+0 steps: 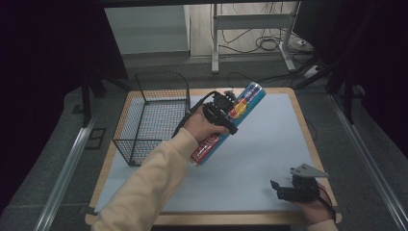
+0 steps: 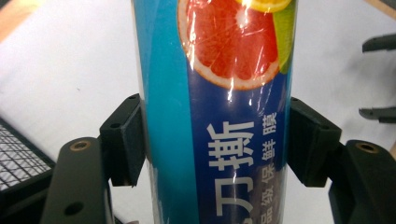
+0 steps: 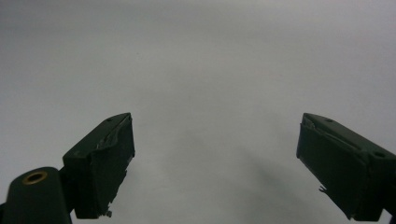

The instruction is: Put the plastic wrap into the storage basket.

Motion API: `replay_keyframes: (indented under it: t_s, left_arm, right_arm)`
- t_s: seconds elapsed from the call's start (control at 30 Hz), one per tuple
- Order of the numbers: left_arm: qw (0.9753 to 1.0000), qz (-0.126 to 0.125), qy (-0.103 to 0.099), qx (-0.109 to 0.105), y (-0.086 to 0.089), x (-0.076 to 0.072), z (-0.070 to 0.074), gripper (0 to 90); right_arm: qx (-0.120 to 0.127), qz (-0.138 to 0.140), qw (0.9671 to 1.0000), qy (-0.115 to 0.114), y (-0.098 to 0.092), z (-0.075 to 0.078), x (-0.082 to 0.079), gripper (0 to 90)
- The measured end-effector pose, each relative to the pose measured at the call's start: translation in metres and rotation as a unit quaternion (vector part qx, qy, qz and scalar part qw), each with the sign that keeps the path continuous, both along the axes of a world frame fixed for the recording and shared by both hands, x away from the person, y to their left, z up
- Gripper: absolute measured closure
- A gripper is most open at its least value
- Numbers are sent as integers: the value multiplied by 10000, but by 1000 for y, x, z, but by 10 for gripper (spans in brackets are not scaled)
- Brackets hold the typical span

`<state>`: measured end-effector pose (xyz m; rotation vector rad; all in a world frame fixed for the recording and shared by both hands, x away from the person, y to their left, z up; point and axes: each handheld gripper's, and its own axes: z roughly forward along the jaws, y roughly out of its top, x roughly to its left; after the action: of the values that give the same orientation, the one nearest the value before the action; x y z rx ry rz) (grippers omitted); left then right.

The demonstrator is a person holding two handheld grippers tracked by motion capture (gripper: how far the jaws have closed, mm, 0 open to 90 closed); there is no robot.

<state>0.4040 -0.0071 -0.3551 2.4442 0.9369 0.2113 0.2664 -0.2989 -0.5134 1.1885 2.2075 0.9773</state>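
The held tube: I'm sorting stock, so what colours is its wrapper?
Blue tube with a grapefruit slice and white lettering; left gripper view.

Left gripper [image 1: 230, 117] grips wrap box [image 1: 229, 123].

A wire basket [image 1: 153, 115] stands on the left part of the surface [image 1: 260, 159], toward its far edge, and a long roll of cling film [image 1: 226, 124] lies aslant just to its right, near end toward the person and far end close to the far edge of the surface. The left hand-held gripper [image 1: 228, 117] sits over the middle of the roll, its jaws on either side of it, between the basket and the bare right half of the surface. The right hand-held gripper [image 1: 276, 188] rests at the near right corner, well apart from the roll and basket.
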Motion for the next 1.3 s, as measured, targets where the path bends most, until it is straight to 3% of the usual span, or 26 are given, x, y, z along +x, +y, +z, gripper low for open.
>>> replay_keyframes:
  t_s: [0.8,0.9,1.3]
  left_arm:
    - [9992,320,-227,12,15,33,28,319]
    - [9993,278,-228,86,18,37,33,319]
    - [9981,512,-317,108,36,49,37,319]
  right_arm:
    - [3,-47,10000,39,-2,-1,2,114]
    - [-5,-48,10000,42,-2,-1,1,114]
    - [-12,-57,10000,43,-3,-1,2,115]
